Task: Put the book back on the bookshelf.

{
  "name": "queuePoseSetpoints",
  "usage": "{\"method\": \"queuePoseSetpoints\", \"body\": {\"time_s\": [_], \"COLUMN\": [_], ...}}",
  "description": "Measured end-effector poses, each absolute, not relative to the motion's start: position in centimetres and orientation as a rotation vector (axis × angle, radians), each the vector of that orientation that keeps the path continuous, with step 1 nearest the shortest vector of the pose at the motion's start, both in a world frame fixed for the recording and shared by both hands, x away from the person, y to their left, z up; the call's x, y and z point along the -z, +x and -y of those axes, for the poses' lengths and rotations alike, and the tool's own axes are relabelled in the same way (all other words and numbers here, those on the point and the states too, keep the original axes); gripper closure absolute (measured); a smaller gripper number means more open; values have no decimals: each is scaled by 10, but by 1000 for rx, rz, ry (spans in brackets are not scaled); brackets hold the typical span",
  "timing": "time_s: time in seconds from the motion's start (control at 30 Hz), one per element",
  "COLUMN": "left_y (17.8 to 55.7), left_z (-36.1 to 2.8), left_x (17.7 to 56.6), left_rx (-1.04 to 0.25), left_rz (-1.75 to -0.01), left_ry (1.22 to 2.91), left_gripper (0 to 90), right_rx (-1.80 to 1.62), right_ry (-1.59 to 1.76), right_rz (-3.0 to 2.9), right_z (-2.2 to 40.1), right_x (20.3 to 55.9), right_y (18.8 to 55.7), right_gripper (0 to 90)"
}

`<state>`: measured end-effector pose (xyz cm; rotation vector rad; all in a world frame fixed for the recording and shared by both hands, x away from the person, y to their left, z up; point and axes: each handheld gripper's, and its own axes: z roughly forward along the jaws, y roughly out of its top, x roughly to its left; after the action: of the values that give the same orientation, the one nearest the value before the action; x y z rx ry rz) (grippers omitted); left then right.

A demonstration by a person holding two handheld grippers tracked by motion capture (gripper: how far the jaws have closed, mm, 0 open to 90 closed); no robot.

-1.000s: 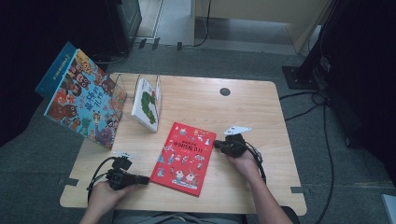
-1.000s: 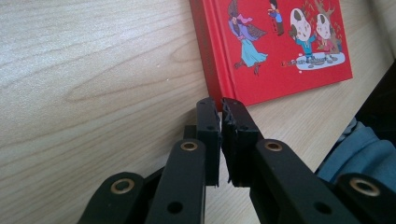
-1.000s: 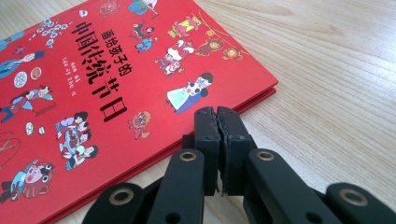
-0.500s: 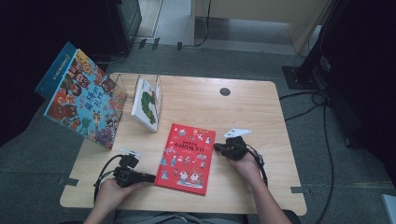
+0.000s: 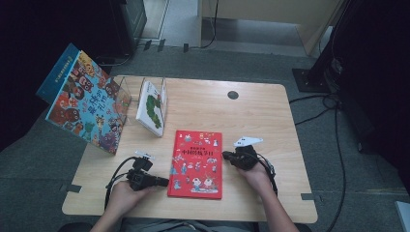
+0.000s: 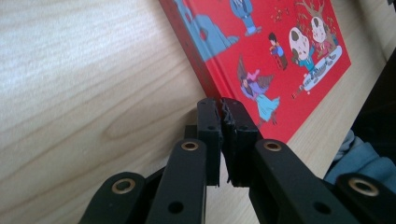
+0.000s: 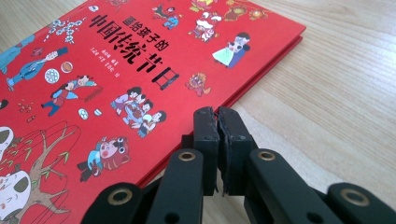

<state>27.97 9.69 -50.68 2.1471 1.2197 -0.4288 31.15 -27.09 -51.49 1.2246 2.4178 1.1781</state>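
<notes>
A red picture book (image 5: 197,163) lies flat on the wooden table (image 5: 261,121), front of centre. My left gripper (image 5: 165,182) is shut and empty, its tips at the book's left edge near the front corner; in the left gripper view the closed jaws (image 6: 223,108) meet the red book (image 6: 280,51) at its spine edge. My right gripper (image 5: 225,156) is shut and empty too, its tips against the book's right edge. In the right gripper view the jaws (image 7: 217,115) rest by the red cover (image 7: 116,79).
A clear book stand (image 5: 126,92) at the back left holds a white book (image 5: 152,107) leaning in it. A large colourful book (image 5: 84,106) leans off the table's left side. A dark round hole (image 5: 233,94) sits at the back centre.
My left gripper has slid rightwards to the book's left edge. The right gripper has stayed at the book's right edge.
</notes>
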Motion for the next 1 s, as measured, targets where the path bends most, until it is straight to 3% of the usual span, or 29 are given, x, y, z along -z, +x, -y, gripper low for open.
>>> {"method": "queuePoseSetpoints", "body": {"time_s": [0.33, 1.0], "left_y": [284, 335], "left_z": [-89, -93], "left_x": [506, 490], "left_rx": [417, 328], "left_rz": [-1205, -1272], "left_ry": [2159, 2119], "left_gripper": [868, 846], "right_rx": [-1181, -1201], "right_ry": [1238, 1280], "right_rz": [-2405, -2370], "right_z": [274, 276], "right_x": [515, 512], "right_y": [306, 305], "right_gripper": [850, 689]}}
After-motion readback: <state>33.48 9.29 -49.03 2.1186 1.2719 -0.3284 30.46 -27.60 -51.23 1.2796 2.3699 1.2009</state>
